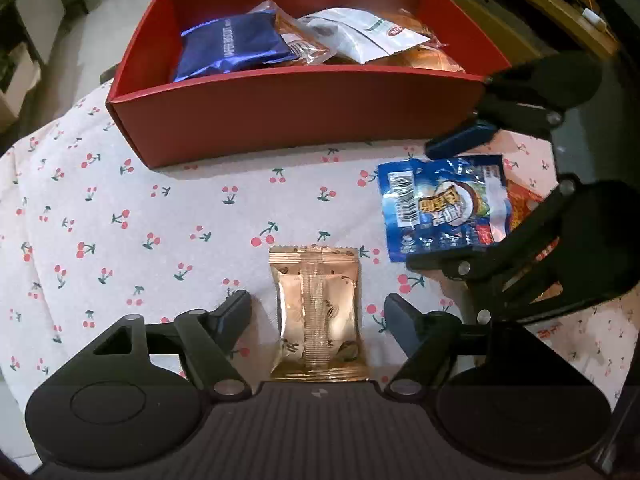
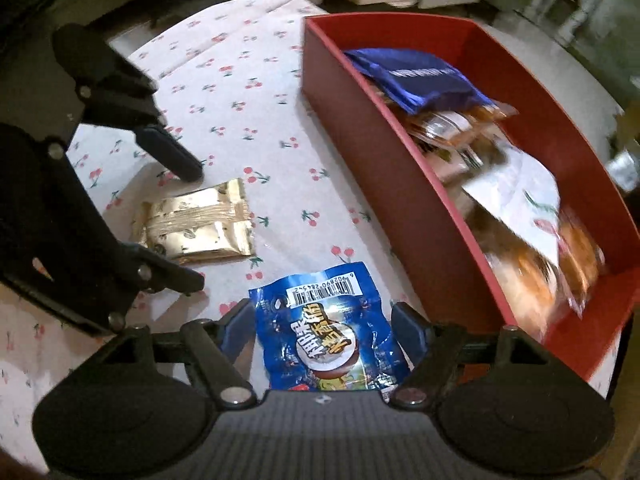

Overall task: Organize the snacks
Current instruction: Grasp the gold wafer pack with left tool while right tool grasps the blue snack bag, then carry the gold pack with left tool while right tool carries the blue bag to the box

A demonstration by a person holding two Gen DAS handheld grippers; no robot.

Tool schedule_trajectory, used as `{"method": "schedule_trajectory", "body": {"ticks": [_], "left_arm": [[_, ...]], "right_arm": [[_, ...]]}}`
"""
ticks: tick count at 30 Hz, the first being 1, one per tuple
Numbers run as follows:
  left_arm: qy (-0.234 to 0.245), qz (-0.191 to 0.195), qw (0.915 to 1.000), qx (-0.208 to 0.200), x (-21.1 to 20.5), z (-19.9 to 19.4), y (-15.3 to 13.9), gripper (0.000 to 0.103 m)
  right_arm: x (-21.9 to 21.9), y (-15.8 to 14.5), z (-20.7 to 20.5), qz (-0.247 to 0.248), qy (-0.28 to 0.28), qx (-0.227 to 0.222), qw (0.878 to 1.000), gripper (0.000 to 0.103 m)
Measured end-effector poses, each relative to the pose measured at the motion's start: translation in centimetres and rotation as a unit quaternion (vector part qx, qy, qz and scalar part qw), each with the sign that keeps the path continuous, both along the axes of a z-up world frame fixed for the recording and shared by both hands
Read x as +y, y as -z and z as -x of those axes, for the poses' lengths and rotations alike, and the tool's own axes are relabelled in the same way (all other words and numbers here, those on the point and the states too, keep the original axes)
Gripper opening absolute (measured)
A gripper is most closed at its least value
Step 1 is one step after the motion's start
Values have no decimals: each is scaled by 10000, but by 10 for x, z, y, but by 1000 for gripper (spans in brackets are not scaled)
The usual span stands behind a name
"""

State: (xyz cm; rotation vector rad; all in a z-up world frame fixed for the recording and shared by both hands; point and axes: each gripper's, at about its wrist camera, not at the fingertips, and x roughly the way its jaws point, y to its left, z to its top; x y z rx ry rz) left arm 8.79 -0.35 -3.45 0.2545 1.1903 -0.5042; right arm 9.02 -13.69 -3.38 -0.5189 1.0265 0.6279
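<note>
A gold snack packet (image 1: 316,312) lies flat on the cherry-print cloth (image 1: 120,220), between the fingers of my left gripper (image 1: 318,306), which is open with a gap on each side. A blue snack packet (image 2: 328,332) lies between the fingers of my right gripper (image 2: 322,314), also open; its pads stand close beside the packet's edges. In the left wrist view the right gripper (image 1: 444,200) straddles the blue packet (image 1: 440,204). In the right wrist view the left gripper (image 2: 180,218) straddles the gold packet (image 2: 200,224). The red box (image 1: 296,76) stands just behind both.
The red box (image 2: 380,160) holds a dark blue packet (image 1: 232,44), a white packet (image 1: 360,34) and orange-wrapped snacks. A red-orange packet (image 1: 524,204) peeks from under the blue one. The cloth's rounded edge drops to the floor at left; boxes and furniture stand beyond.
</note>
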Motion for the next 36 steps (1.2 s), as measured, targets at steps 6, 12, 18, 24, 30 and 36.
{"method": "schedule_trajectory", "body": {"ticks": [6, 12, 18, 24, 30, 36], "left_arm": [[41, -299, 9993, -220, -3, 8, -1, 59], [-160, -231, 9994, -180, 3, 7, -3, 49], [-189, -164, 9995, -214, 2, 16, -7, 49], [-283, -27, 9991, -323, 5, 26, -20, 49], [-338, 82, 9985, -433, 4, 27, -30, 49], [-340, 88, 9980, -524, 3, 29, -36, 49]], "right_arm": [[-18, -1, 10, -265, 724, -10, 9970, 88], [-28, -15, 21, -508, 1115, -96, 9924, 87], [-33, -28, 32, -685, 1404, -203, 9875, 87], [-31, -35, 42, -693, 1676, -282, 9830, 87], [-31, -43, 51, -781, 2042, -411, 9750, 87], [-31, -44, 59, -892, 2317, -429, 9677, 87]]}}
